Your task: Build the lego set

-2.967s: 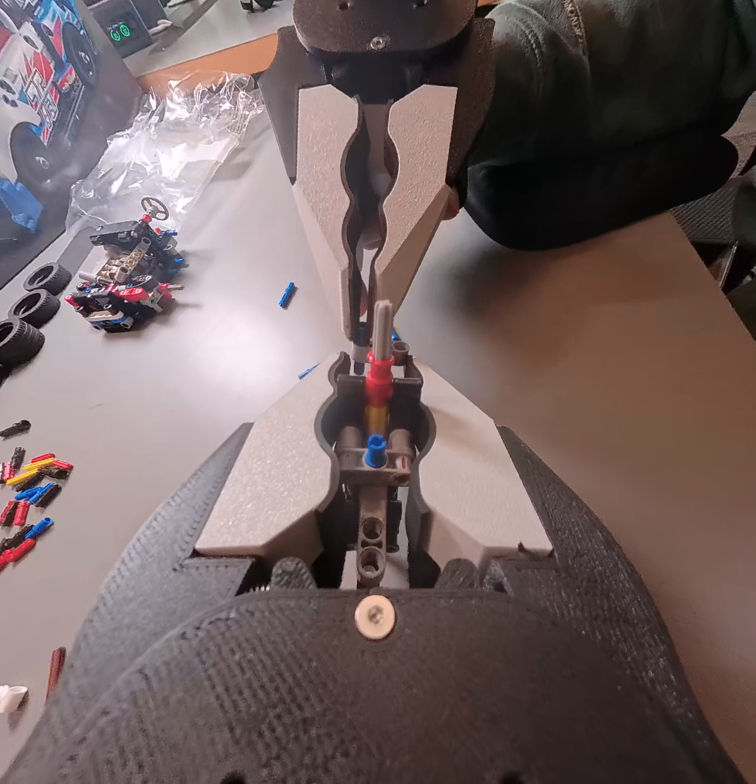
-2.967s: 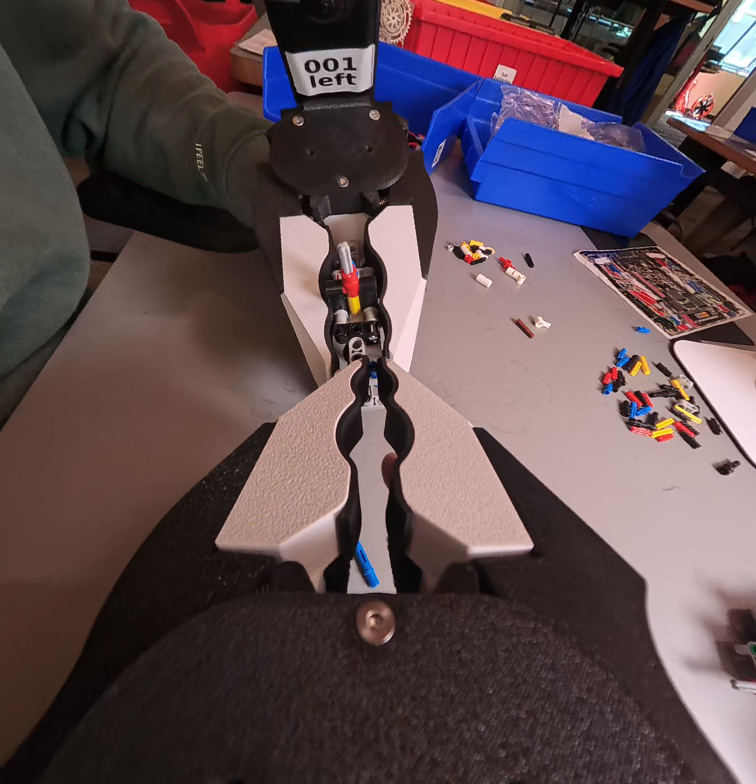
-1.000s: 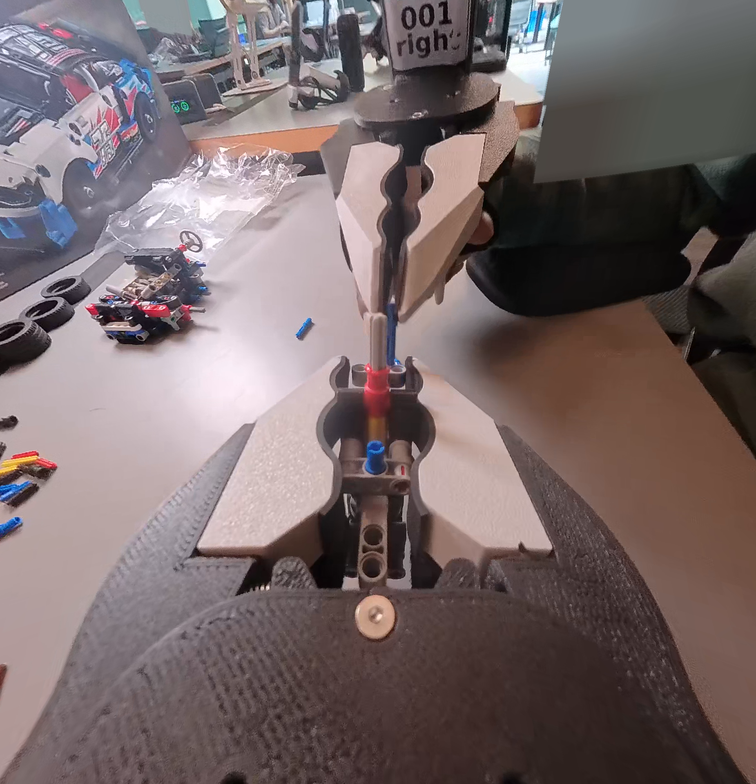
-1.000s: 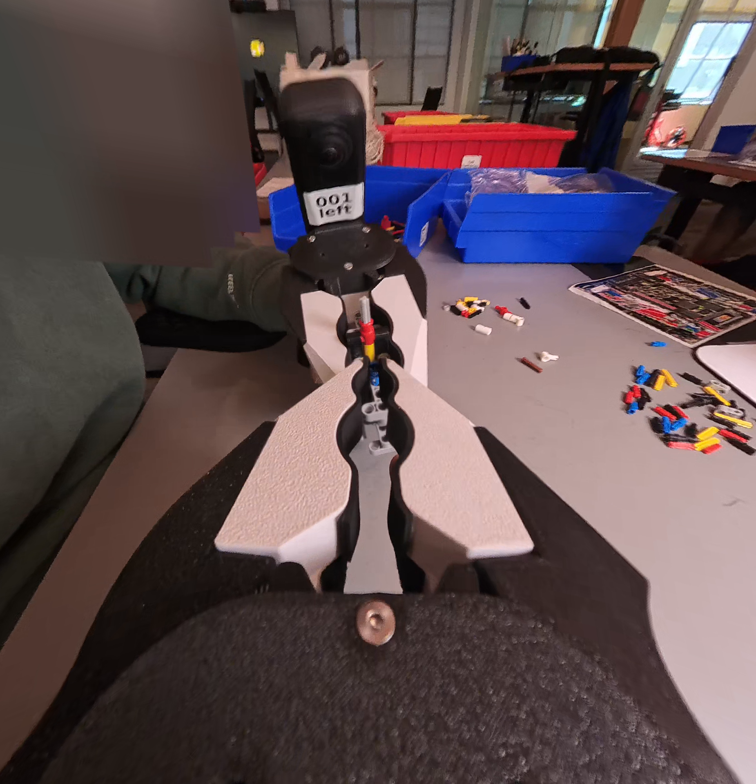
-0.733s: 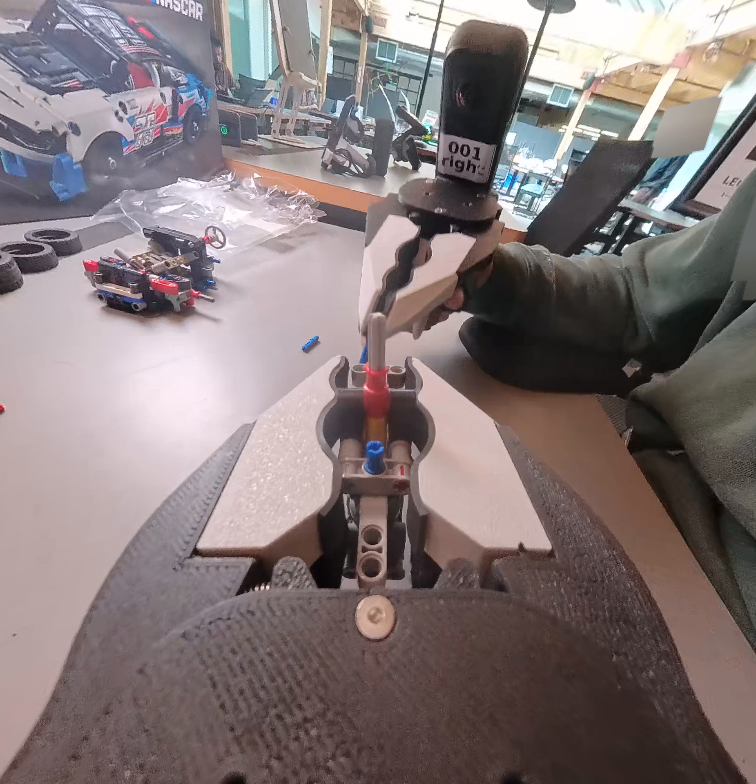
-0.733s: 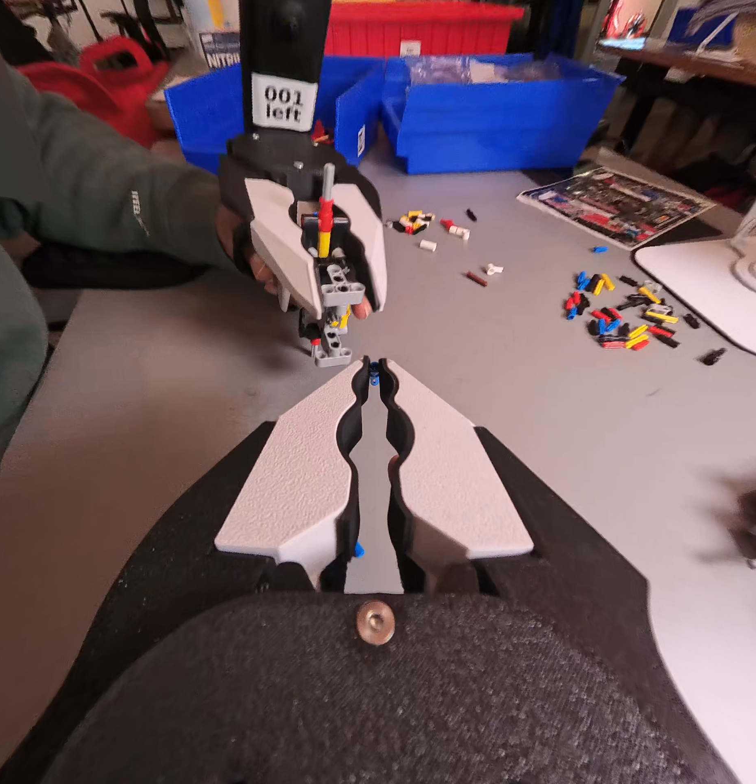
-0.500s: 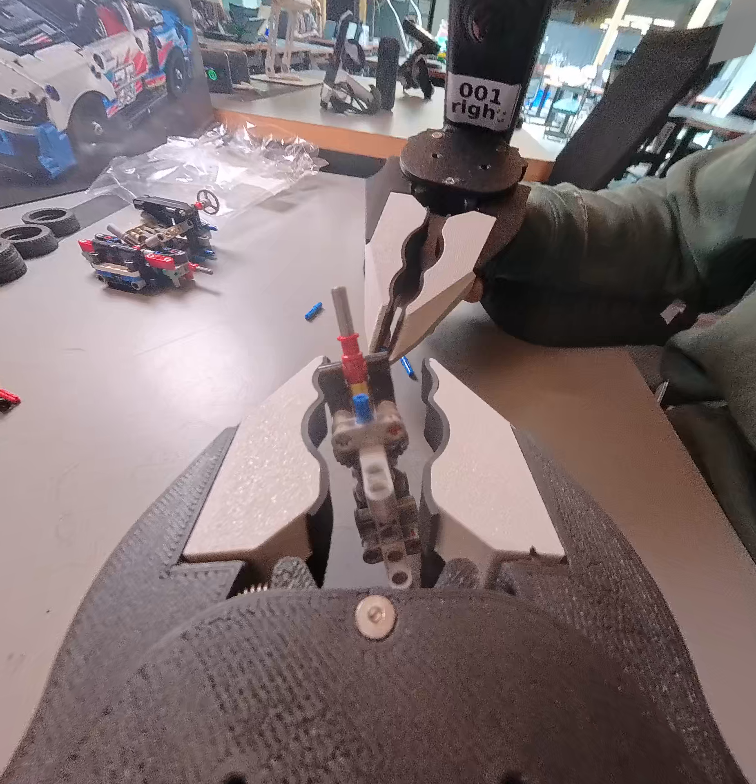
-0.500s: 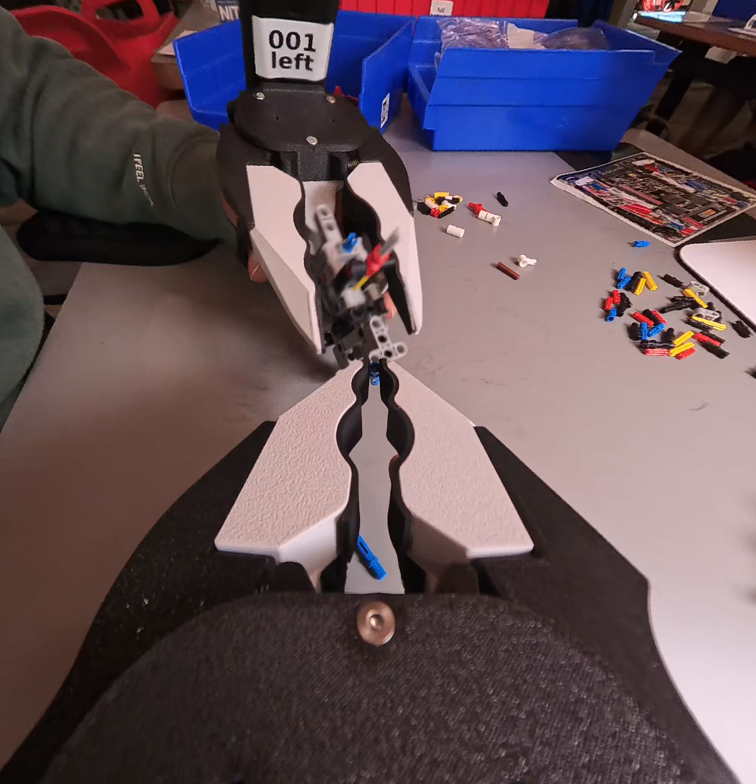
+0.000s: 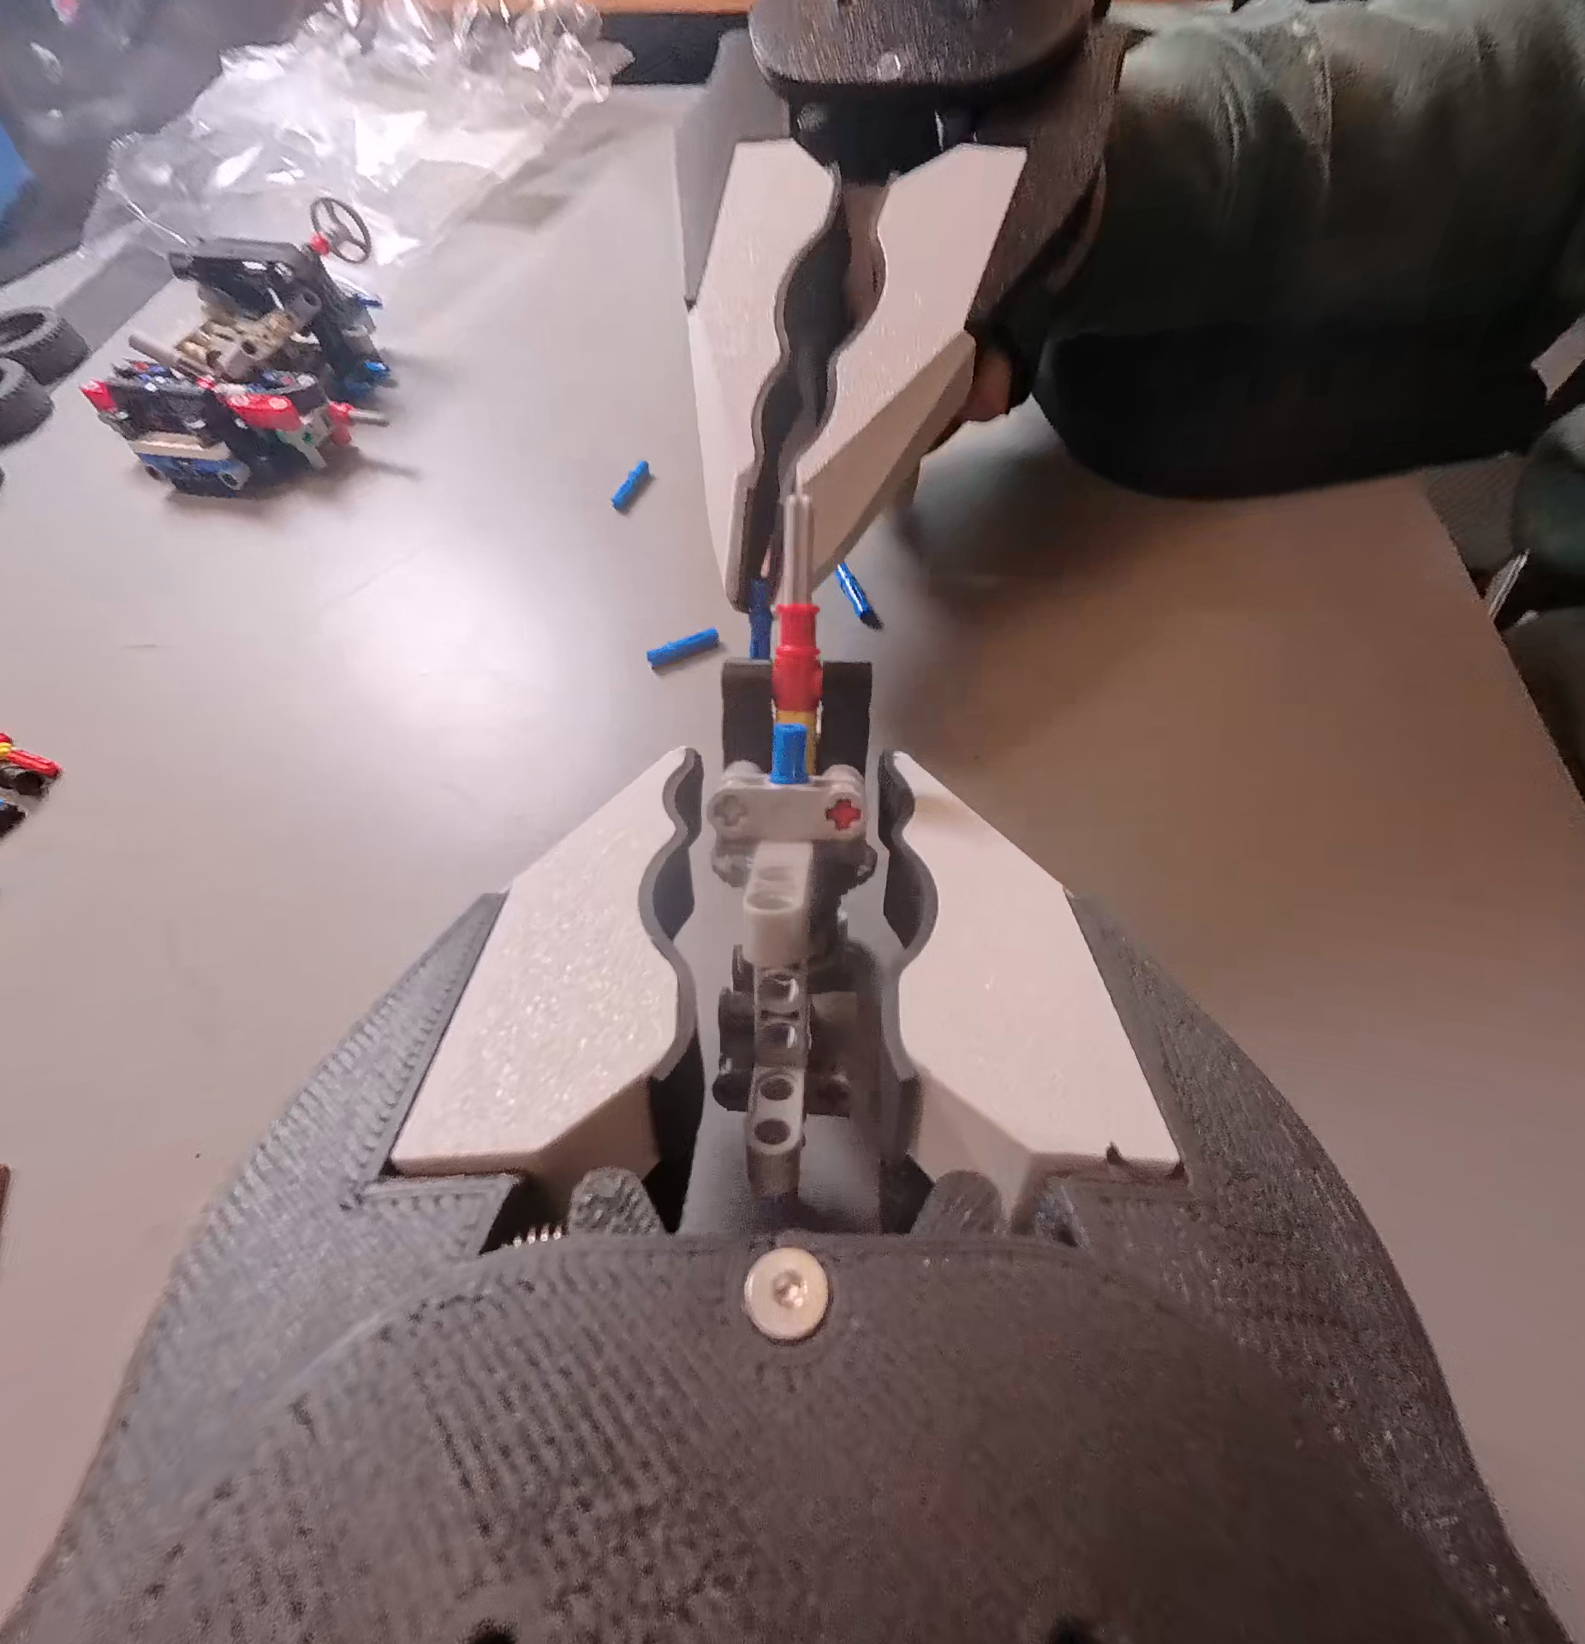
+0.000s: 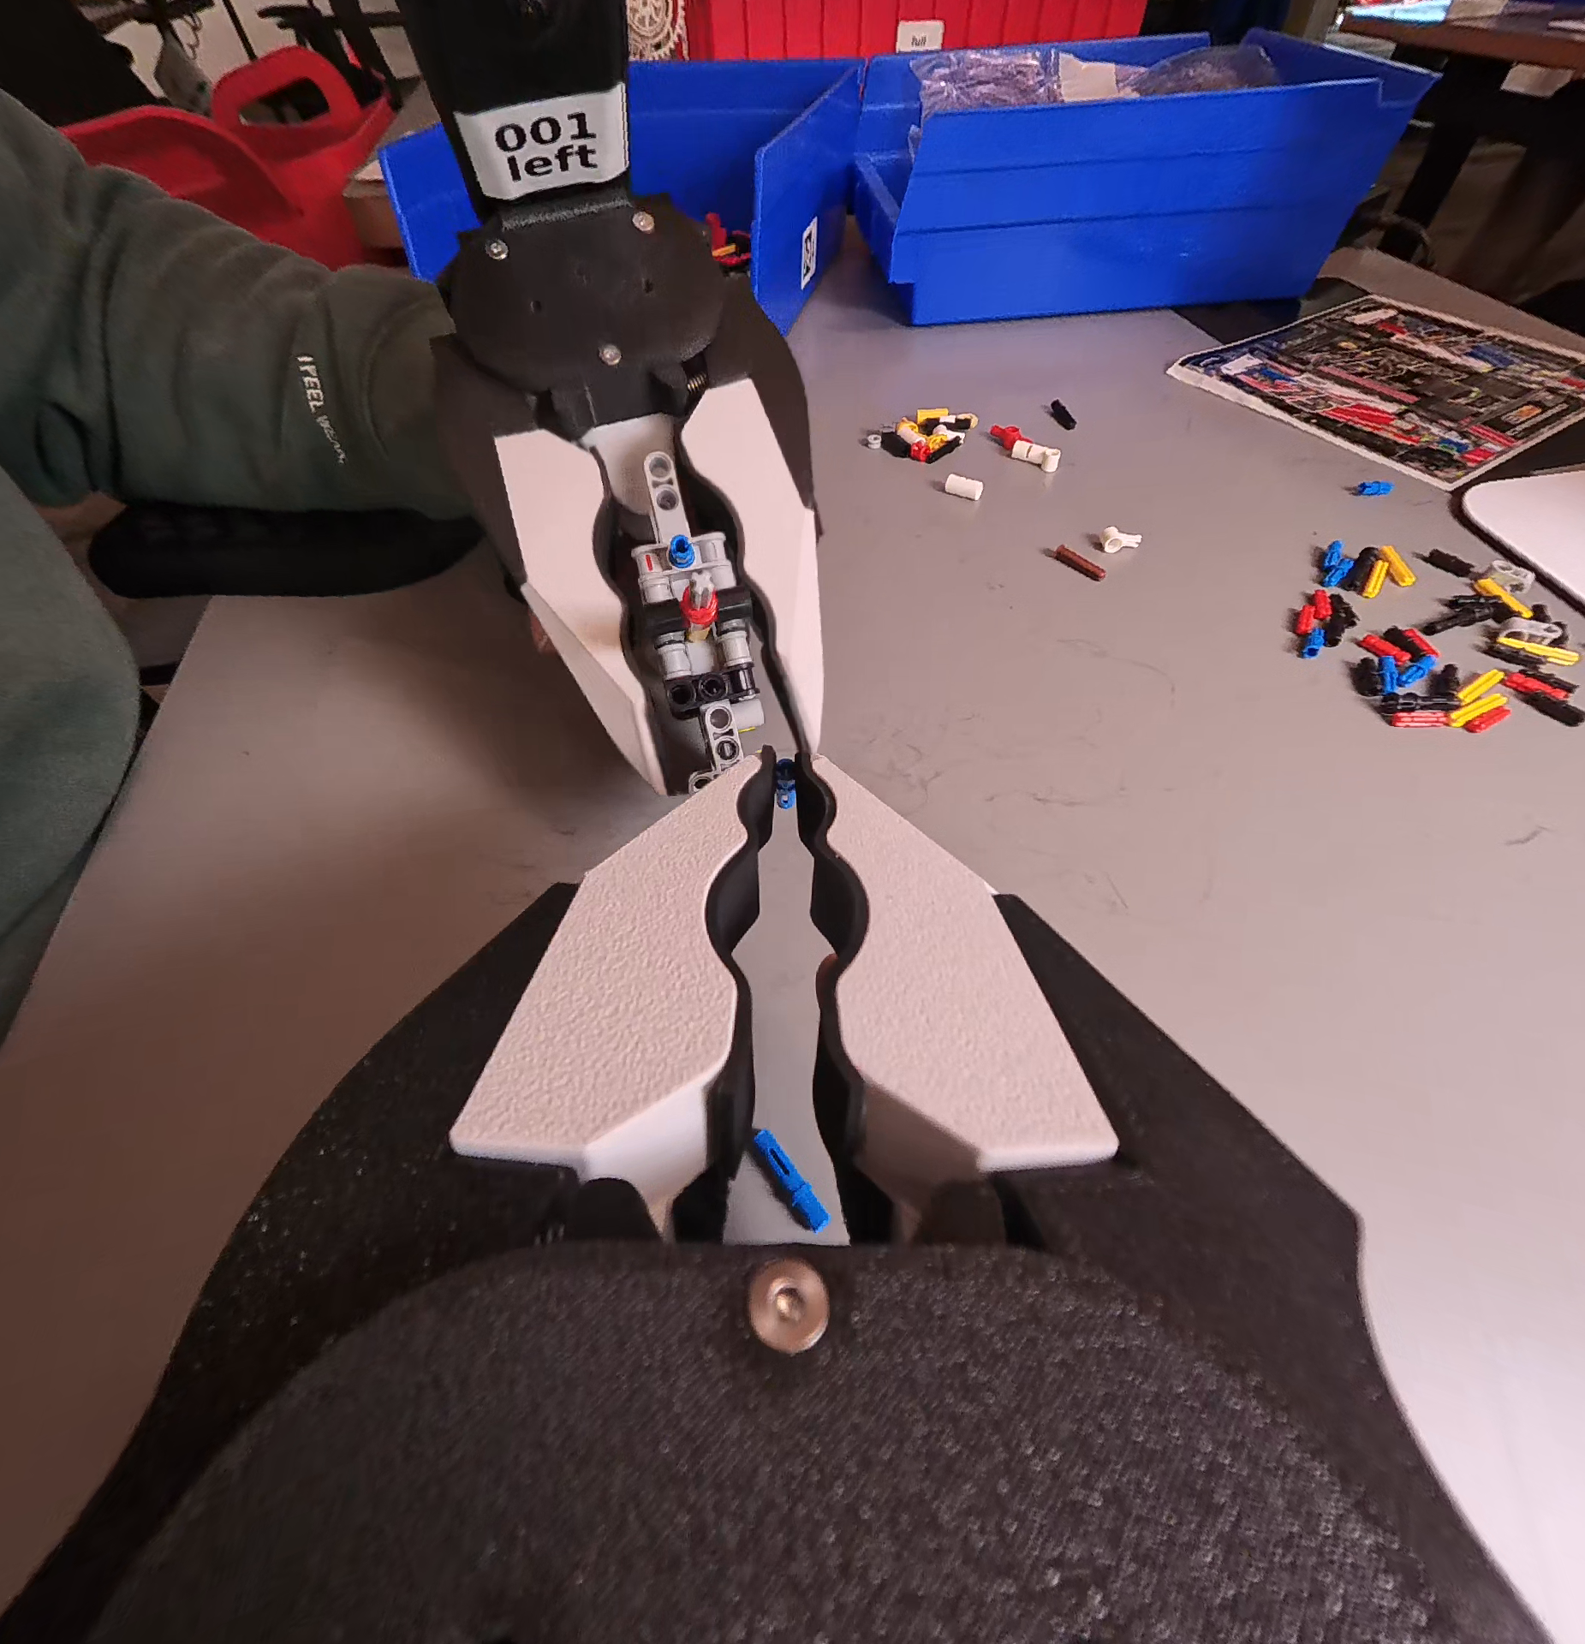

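Note:
My left gripper [image 9: 784, 774] is open and tilted down at the grey table [image 9: 370, 667]. A small brick assembly [image 9: 784, 809] of grey and black beams stands between its fingers, with a grey axle, a red bush and a blue pin on top. A thin gap shows on both sides, so the pads do not press it. The right wrist view shows the same assembly [image 10: 695, 623] inside the left gripper [image 10: 740, 756]. My right gripper [image 10: 781, 765] is shut on a small blue pin [image 10: 784, 787], its tips right at the assembly's lower end. It also shows in the left wrist view [image 9: 762, 578].
Loose blue pins [image 9: 682, 647] lie on the table by the tips, one under my right gripper [image 10: 788, 1179]. A part-built car model [image 9: 237, 374] and tyres [image 9: 14, 347] sit left. A pile of coloured pins [image 10: 1438, 640], blue bins [image 10: 1082, 178] and an instruction sheet [image 10: 1393, 382] lie right. Left and right tips are no more than a few centimetres apart.
My left jaws have widened. The assembly they gripped a second ago tilted, slid forward and now sits slack between them. The right gripper stayed shut on the blue pin and came back close.

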Motion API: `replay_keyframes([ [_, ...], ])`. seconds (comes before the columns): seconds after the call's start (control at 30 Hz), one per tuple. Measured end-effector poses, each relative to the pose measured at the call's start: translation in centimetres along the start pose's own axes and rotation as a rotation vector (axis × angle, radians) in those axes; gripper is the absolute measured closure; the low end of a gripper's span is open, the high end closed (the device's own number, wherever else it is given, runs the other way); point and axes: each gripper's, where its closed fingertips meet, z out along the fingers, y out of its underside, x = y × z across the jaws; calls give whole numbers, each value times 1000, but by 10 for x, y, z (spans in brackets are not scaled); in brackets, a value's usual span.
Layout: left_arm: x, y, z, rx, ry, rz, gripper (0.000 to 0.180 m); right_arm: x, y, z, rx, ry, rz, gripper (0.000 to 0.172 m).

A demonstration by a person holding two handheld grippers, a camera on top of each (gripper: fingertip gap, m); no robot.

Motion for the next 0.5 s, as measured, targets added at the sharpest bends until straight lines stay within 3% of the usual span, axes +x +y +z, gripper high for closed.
replay_keyframes([
  [0.07, 0, 3, 1, -15, -1, 16, 151, -2, -1, 0, 4, -8, 3, 169],
  [0.2, -5, 1, 2, -7, -38, 42, 152, -3, -9, -4, 55, -27, 24, 169],
  [0.37, -10, -22, -7, 143, -34, -42, 153, -3, -37, -21, 218, -63, 100, 169],
  [0.5, -9, -35, -12, 223, -15, -86, 153, -8, -44, -22, 260, -95, 121, 170],
])
